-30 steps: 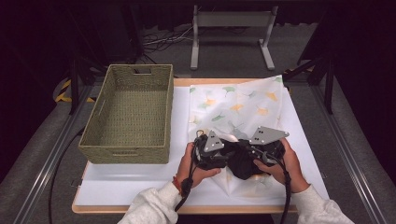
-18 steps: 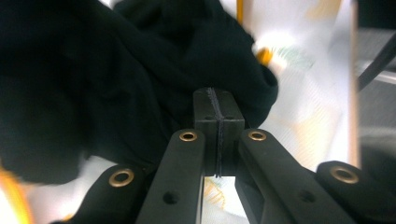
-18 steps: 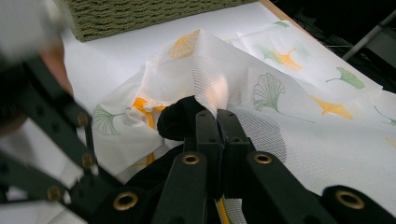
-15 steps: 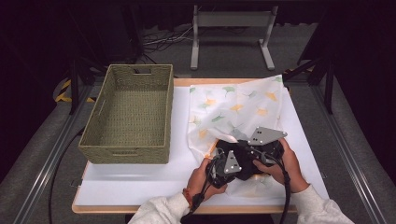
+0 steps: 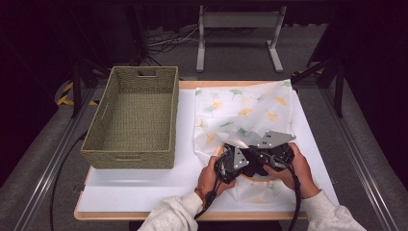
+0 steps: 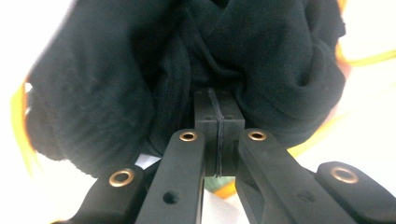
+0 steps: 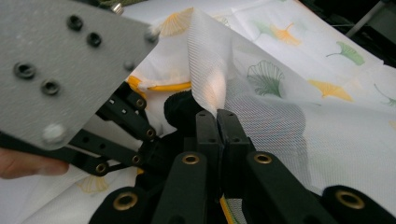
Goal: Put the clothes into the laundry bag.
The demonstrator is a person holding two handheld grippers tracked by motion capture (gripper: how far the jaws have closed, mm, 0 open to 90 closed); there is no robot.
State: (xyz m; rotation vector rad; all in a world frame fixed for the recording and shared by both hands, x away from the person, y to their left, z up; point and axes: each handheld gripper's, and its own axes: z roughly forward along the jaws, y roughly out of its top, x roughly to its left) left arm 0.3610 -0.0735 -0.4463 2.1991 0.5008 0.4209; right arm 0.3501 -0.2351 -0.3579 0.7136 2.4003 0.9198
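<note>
- While the white mesh laundry bag printed with green and orange ginkgo leaves (image 5: pixel 245 108) lies flat on the white tabletop (image 5: pixel 144 192), its near, orange-trimmed mouth (image 7: pixel 168 87) is lifted open just in front of the person.
- The right gripper (image 7: pixel 216 119) has its fingers fully closed on the edge of the mesh, holding that flap up and off the tabletop.
- The left gripper (image 6: pixel 217 112) also has its fingers pressed together; a fold of the crumpled black fabric garment (image 6: pixel 116 70) seems to be pinched at their tips, though the dark cloth bunches so close that the grip itself is hard to make out.
- The garment sits at the bag's mouth, between the two grippers, with the orange trim showing around it.
- Judged from this, the opening is done and the stuffing is under way: the garment looks partly in, and pushing it fully inside and closing the bag are left.
- The woven olive-green rectangular basket (image 5: pixel 137 115) stands beside the bag, to its left in the high view, with nothing in it.
</note>
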